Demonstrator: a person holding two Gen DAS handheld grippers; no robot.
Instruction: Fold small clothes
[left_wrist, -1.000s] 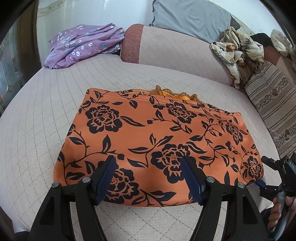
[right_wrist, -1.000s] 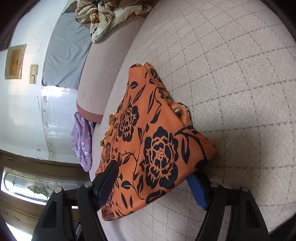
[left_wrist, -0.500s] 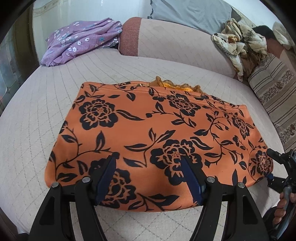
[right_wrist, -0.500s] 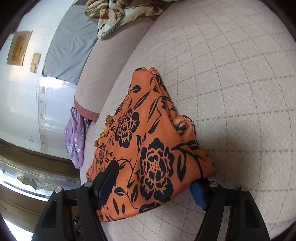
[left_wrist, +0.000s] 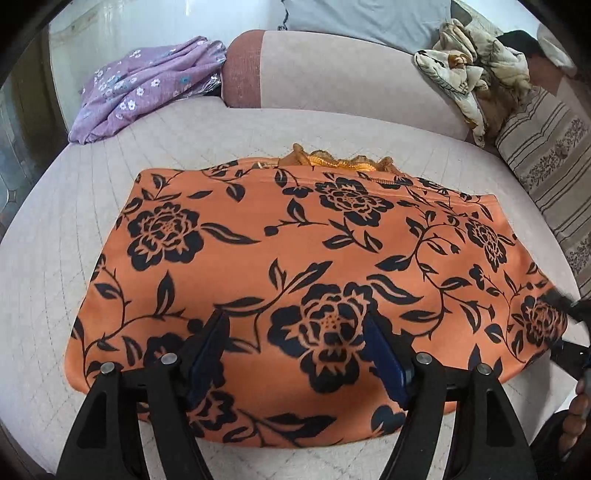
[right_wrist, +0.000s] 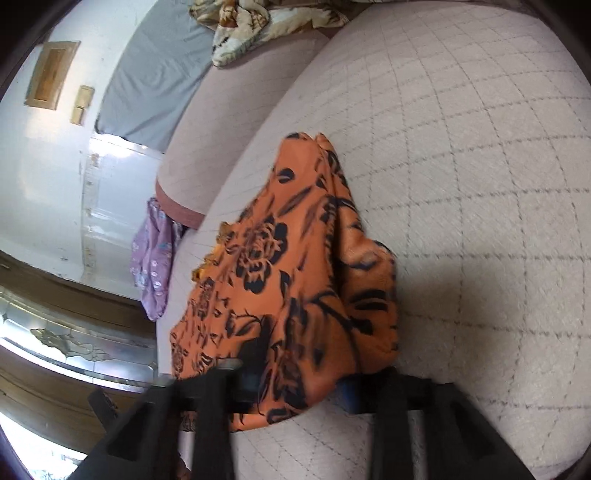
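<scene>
One fold looks done: the orange cloth (left_wrist: 314, 280) lies doubled on the bed (left_wrist: 48, 236). Left tool (left_wrist: 295, 354) hangs wide open, empty, over its near edge; right tool (right_wrist: 295, 373) stands open around its right end, jaws just opening; more folds remain.

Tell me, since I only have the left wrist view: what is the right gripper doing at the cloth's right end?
Observer: The right gripper straddles that end of the orange cloth. Its jaws have just been opening with cloth between them; blur hides any grip.
Operator: Does that end lie flat?
Observer: No, it is bunched into a raised fold.
Operator: Anything on the wall?
Observer: A wooden-framed panel.
</scene>
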